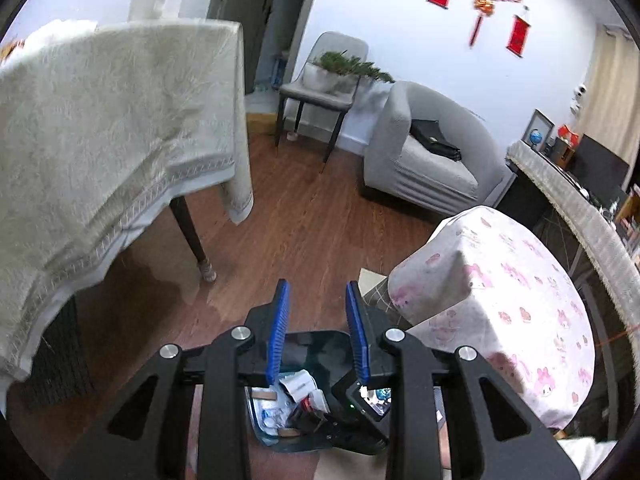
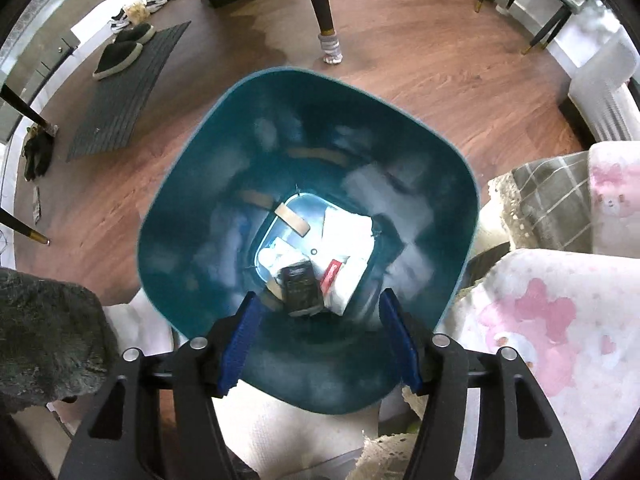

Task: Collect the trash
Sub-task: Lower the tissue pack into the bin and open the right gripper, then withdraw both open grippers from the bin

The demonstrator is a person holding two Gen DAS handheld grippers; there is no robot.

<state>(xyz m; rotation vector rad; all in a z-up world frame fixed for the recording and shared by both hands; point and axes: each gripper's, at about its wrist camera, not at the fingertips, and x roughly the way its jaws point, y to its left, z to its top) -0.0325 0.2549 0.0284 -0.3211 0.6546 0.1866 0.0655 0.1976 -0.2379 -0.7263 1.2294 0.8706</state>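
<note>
Wood floor (image 2: 400, 60) under me carries the teal bin (image 2: 192, 168), standing upright. Inside on its bottom: white papers (image 2: 348, 236), a black packet (image 2: 300, 284), a red wrapper (image 2: 332, 272), a wooden stick (image 2: 292, 220). Dark mat (image 2: 124, 108) lies on the floor well left of the bin, slippers (image 2: 120, 54) on it.

The left hand-held gripper (image 1: 318, 294) points forward with jaws apart and empty; the right hand-held gripper (image 2: 320, 304) points straight down, jaws wide.
</note>
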